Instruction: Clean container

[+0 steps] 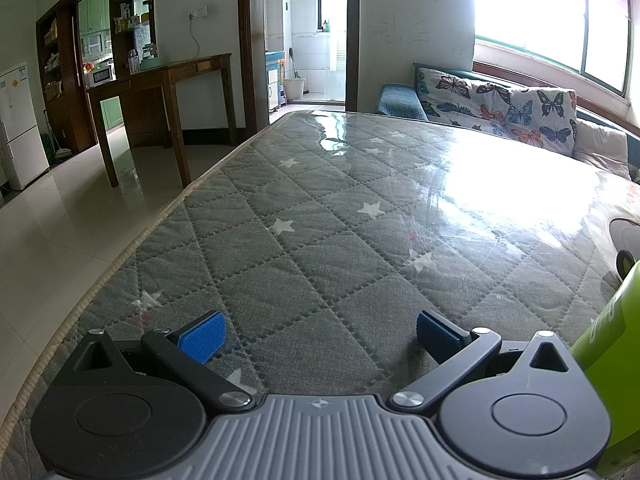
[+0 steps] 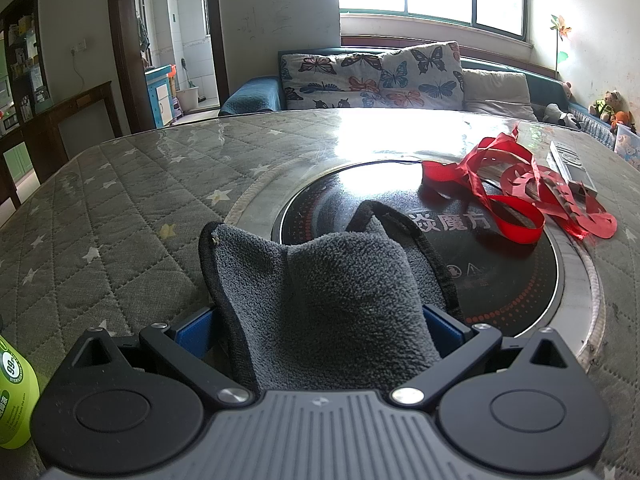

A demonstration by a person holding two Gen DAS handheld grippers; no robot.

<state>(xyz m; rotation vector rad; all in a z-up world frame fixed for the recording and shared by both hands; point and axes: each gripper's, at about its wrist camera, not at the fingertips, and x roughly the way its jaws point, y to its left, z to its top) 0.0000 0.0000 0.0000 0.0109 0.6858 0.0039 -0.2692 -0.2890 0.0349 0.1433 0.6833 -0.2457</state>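
Observation:
My right gripper [image 2: 320,332] stands wide open just above the table. A bunched grey cloth [image 2: 340,280] rises between its blue pads [image 2: 192,336] and hides most of the right pad; I see no squeeze on it. Beyond the cloth a round black cooktop [image 2: 500,272] is set into the table. A green bottle [image 2: 16,396] stands at the lower left of the right wrist view and shows again as the green bottle [image 1: 604,320] at the right edge of the left wrist view. My left gripper [image 1: 320,332] is open and holds nothing, over the quilted table cover [image 1: 280,260].
Red ribbon [image 2: 500,196] lies tangled on the cooktop's far right rim, with a silver remote [image 2: 572,168] behind it. A sofa with butterfly cushions [image 2: 372,76] runs along the far side. The table's left edge [image 1: 132,248] drops to a tiled floor, and a wooden desk [image 1: 168,80] stands beyond.

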